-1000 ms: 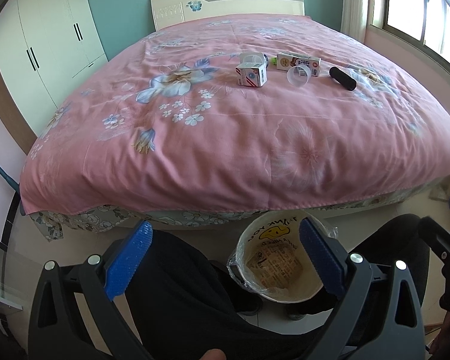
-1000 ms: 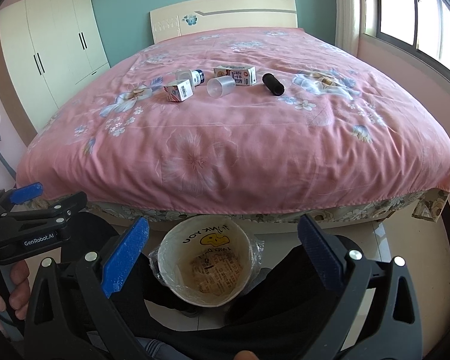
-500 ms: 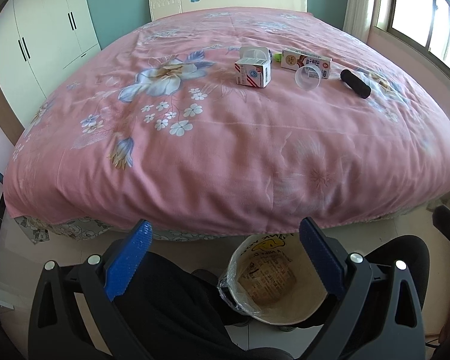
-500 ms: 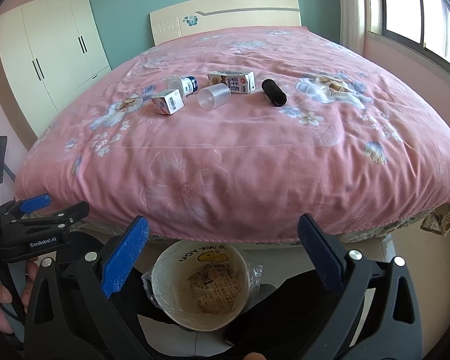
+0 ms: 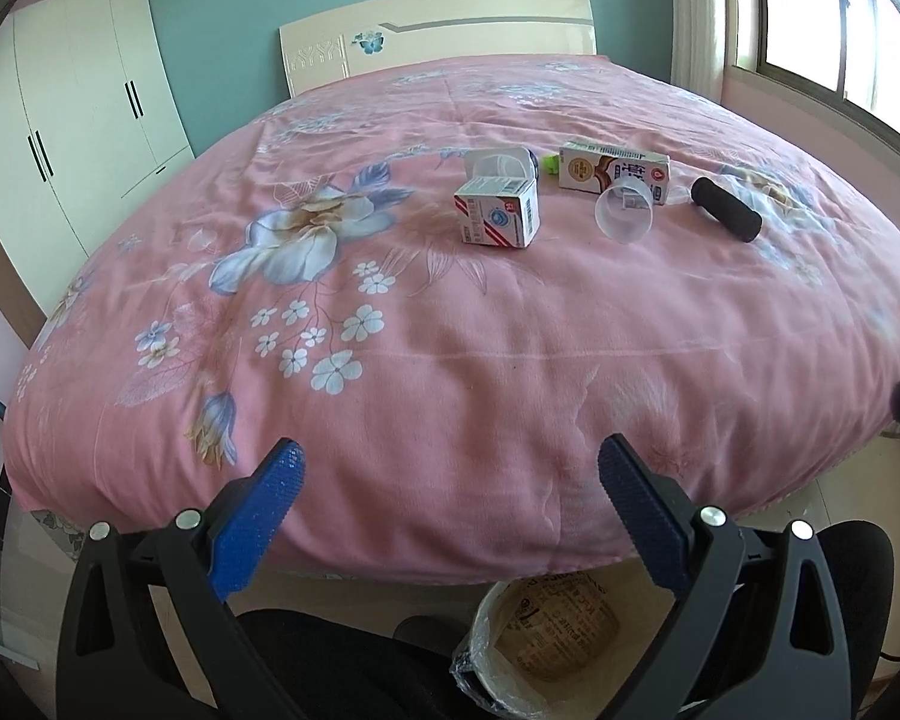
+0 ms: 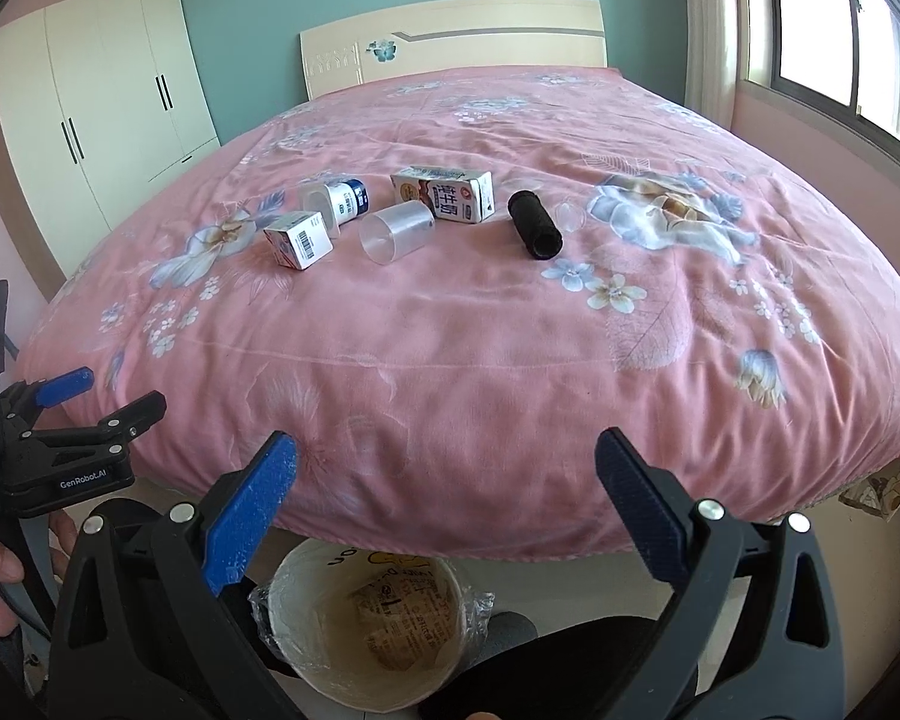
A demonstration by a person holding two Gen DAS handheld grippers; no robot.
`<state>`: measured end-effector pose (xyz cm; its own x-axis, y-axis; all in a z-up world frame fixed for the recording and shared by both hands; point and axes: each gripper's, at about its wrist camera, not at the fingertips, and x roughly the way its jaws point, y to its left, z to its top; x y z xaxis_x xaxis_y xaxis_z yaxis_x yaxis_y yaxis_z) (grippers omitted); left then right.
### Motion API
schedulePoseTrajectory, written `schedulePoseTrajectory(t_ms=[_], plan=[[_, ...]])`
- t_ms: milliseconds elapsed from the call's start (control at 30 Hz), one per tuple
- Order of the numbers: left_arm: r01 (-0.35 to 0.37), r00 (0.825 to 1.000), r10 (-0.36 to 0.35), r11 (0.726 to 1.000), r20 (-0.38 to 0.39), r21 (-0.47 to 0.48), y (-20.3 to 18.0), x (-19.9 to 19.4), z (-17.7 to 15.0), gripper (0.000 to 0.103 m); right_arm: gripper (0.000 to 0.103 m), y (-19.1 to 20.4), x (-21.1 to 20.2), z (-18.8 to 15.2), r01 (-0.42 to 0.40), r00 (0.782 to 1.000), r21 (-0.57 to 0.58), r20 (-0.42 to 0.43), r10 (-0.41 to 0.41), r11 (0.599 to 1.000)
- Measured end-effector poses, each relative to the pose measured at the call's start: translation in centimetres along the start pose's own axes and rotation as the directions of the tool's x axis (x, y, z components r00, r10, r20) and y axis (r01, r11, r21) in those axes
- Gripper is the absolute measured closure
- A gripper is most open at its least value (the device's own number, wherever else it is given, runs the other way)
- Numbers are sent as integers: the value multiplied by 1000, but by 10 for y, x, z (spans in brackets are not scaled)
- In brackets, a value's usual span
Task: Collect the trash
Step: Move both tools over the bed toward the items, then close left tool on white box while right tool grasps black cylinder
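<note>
Trash lies on the pink floral bed (image 5: 450, 372): a small red-and-white carton (image 5: 498, 217), a long milk carton (image 5: 615, 171), a clear plastic cup (image 5: 624, 213) on its side, a black roll (image 5: 726, 217) and a clear-capped bottle (image 5: 501, 165). The right wrist view shows the same small carton (image 6: 299, 239), bottle (image 6: 339, 204), cup (image 6: 396, 233), milk carton (image 6: 444, 193) and roll (image 6: 534, 225). My left gripper (image 5: 450, 480) and right gripper (image 6: 447, 462) are both open and empty, at the foot of the bed. A lined trash bin (image 6: 366, 618) stands on the floor below; it also shows in the left wrist view (image 5: 546, 648).
A white wardrobe (image 5: 78, 120) stands at the left, a window (image 5: 840, 18) at the right, the headboard (image 5: 438, 30) at the far end. The person's dark-clothed legs (image 5: 330, 660) flank the bin. The left gripper also shows in the right wrist view (image 6: 72, 444).
Both grippers have risen and tilted up toward the bed; the trash appears closer and the bin has slid to the bottom of both views. The jaws stay open.
</note>
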<state>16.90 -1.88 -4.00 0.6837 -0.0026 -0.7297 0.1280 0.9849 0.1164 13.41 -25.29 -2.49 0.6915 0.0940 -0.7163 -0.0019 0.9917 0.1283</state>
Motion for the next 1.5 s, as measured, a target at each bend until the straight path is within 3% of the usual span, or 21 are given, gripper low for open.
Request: schedulePoseTrajectory(t_ms=[133, 300, 800, 967, 1200, 1433, 1500], plan=[[-28, 999, 28, 1000, 18, 14, 1, 12, 17, 3, 6, -14, 18, 21, 0, 1000, 5, 6, 0, 1000], [32, 999, -32, 999, -17, -12, 8, 30, 38, 3, 6, -29, 42, 45, -1, 1000, -1, -7, 1, 1000], [-42, 999, 43, 995, -11, 85, 1, 97, 98, 3, 6, -67, 129, 108, -15, 997, -6, -80, 15, 1000], [16, 999, -12, 995, -43, 94, 3, 125, 118, 3, 6, -72, 159, 125, -15, 995, -2, -99, 14, 1000], [30, 997, -21, 993, -77, 117, -6, 157, 133, 3, 6, -81, 189, 143, -14, 993, 1, -121, 14, 1000], [147, 984, -141, 988, -114, 45, -4, 171, 137, 3, 6, -85, 205, 152, -28, 990, -1, -138, 28, 1000], [145, 984, -138, 988, -108, 59, -8, 171, 139, 3, 6, -85, 208, 155, -35, 990, 1, -137, 35, 999]])
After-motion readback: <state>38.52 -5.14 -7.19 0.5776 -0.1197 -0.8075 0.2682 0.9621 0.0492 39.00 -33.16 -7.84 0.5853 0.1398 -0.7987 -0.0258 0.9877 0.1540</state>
